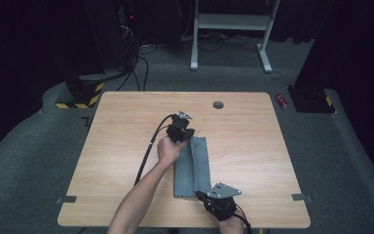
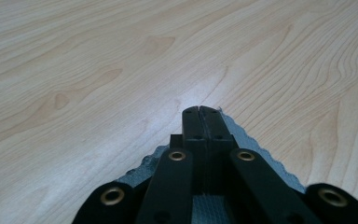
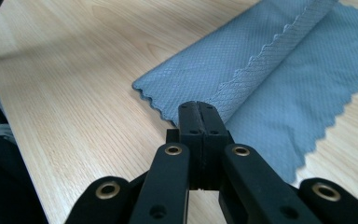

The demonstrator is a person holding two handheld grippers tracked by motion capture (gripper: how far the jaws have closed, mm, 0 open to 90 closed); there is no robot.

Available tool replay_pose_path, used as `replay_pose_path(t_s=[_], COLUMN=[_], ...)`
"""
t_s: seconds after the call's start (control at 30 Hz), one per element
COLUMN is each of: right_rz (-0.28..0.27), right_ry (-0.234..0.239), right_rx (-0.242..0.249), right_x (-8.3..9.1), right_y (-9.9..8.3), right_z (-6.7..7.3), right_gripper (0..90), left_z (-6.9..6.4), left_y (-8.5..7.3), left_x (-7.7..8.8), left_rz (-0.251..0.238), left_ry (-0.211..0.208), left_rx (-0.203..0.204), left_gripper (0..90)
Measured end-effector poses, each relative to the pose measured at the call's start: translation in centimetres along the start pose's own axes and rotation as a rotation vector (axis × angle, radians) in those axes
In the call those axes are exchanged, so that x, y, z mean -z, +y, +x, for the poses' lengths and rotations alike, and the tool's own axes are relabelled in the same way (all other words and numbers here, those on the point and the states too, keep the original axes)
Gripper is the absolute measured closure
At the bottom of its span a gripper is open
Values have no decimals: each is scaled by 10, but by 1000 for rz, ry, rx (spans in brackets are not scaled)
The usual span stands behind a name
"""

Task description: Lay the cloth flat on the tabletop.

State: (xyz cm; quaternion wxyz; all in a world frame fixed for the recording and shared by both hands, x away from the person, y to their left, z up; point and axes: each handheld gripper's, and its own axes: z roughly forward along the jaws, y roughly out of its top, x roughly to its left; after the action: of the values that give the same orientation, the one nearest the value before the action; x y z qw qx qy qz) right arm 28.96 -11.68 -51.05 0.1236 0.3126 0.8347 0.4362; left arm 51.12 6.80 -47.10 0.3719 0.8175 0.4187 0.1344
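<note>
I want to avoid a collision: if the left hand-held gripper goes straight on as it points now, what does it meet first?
Probably nothing: beyond the left hand-held gripper, past the grey cloth, lies bare wooden table.

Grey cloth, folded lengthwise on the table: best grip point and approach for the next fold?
Take the grey cloth at its end corners, where the scalloped edges give thin layers to pinch. Come in low along the table from each short end. The left gripper and right gripper sit shut at those ends.

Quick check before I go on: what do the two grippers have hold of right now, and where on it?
Both pinch the grey cloth. The left gripper is shut on its far end, the right gripper on its near end, at the scalloped edge.
</note>
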Motion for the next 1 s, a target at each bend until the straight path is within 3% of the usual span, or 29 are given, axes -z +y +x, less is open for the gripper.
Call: replay_pose_path(t_s=[0.13, 0.33, 0.53, 1.0], right_rz=[0, -1, 21, 61], right_ry=[-14, -31, -45, -74], right_rx=[-13, -40, -36, -60], right_x=[4, 8, 8, 8], right_y=[-4, -9, -12, -18], right_z=[-4, -10, -12, -17], right_gripper=[900, 900, 900, 900], left_z=[-4, -13, -19, -25], left_y=[2, 10, 12, 11], left_x=[-7, -16, -24, -44], left_rz=[4, 22, 35, 52], left_ry=[-1, -6, -9, -23], left_rx=[4, -27, -39, -37], left_gripper=[900, 900, 900, 898])
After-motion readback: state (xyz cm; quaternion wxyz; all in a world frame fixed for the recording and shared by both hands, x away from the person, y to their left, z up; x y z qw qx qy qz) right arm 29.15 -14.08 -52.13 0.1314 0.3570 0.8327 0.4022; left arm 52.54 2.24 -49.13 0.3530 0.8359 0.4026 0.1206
